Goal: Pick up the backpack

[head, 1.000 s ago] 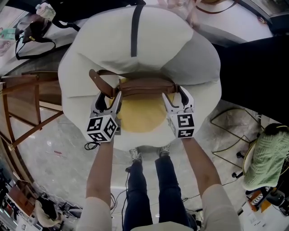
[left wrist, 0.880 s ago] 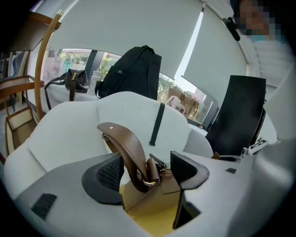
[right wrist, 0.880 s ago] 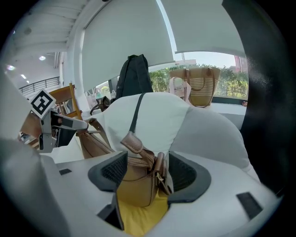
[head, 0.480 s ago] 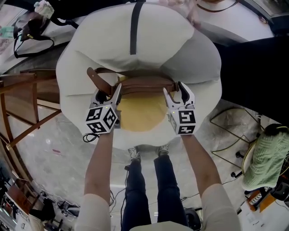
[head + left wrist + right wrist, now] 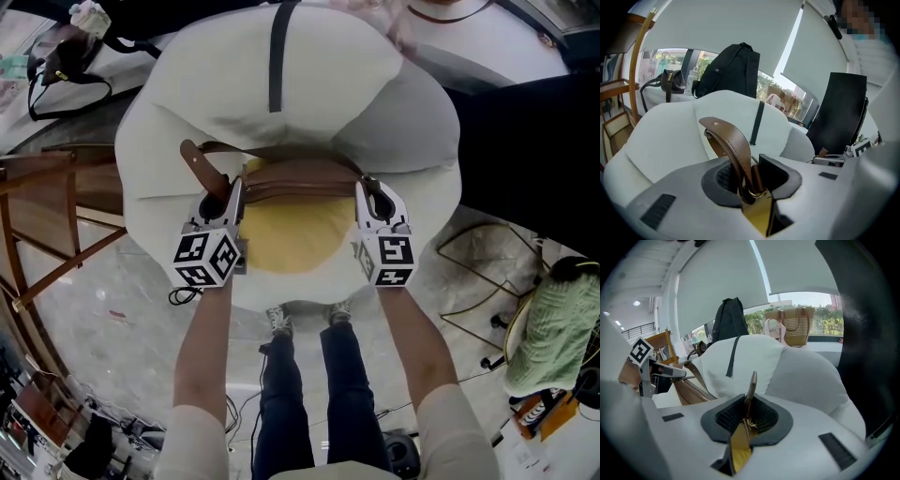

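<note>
Head view, item: backpack, on the seat of a white chair, toward the seat's front edge.

- Body: mustard-yellow and rounded, lying flat.
- Top: a band of brown leather along the side nearest the chair's back.
- Strap: brown leather, looping out from the backpack's left top corner onto the seat.

Left gripper: at the backpack's left top corner. In the left gripper view its fingers have just drawn in to a narrow gap. They press on the brown strap where a metal ring joins it to the yellow fabric. The strap arches up and away from them, grained, with one small rivet near its end.

Right gripper: at the backpack's right top corner. In the right gripper view its fingers have just closed, nearer together than the left pair. They pinch a thin brown strap seen edge-on, with yellow fabric bunched just below the pads.

Chair: soft and pillowy, with a dark stripe down the middle of its back.

Near the chair:
- A wooden frame stands to its left.
- A black bag stands behind it.
- A tan tote also stands behind it, by the window.
- The person's legs stand at its front edge.
</note>
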The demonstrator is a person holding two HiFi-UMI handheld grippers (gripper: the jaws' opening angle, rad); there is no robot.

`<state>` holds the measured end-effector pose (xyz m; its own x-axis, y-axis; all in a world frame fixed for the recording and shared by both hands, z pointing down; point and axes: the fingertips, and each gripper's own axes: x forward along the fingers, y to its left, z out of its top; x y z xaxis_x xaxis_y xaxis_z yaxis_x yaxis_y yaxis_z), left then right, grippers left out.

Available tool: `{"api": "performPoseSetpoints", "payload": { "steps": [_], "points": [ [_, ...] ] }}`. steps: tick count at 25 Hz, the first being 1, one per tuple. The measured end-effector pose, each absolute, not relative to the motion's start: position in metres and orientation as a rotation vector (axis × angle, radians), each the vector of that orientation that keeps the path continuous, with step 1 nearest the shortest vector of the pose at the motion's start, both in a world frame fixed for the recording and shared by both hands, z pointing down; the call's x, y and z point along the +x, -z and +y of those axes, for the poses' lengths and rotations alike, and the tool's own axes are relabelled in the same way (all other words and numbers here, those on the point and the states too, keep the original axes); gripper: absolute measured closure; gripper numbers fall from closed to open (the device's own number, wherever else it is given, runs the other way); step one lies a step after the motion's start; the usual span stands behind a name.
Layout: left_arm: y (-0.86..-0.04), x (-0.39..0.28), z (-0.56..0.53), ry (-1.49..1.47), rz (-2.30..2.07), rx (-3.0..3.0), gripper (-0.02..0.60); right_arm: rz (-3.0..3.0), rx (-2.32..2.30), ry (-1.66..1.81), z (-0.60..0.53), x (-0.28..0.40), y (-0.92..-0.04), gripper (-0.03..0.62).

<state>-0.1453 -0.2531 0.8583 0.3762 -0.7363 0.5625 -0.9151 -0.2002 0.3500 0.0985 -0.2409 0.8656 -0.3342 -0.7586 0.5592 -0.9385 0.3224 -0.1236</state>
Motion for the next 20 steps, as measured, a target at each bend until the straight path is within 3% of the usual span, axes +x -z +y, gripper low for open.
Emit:
{"api": "performPoseSetpoints", "payload": {
  "steps": [9,20],
  "points": [
    [-0.843,-0.144,-0.239,-0.418,-1.455,2.041,0.465,-2.222,1.536,-0.621,-0.231,0.1,-0.849,0.531],
    [-0.744,-0.14,-0.224,-0.348,-1.499,2.126,0.469,-2.308,1.575,-0.496,-0.227,0.103,-0.739,0.531]
  ]
}}
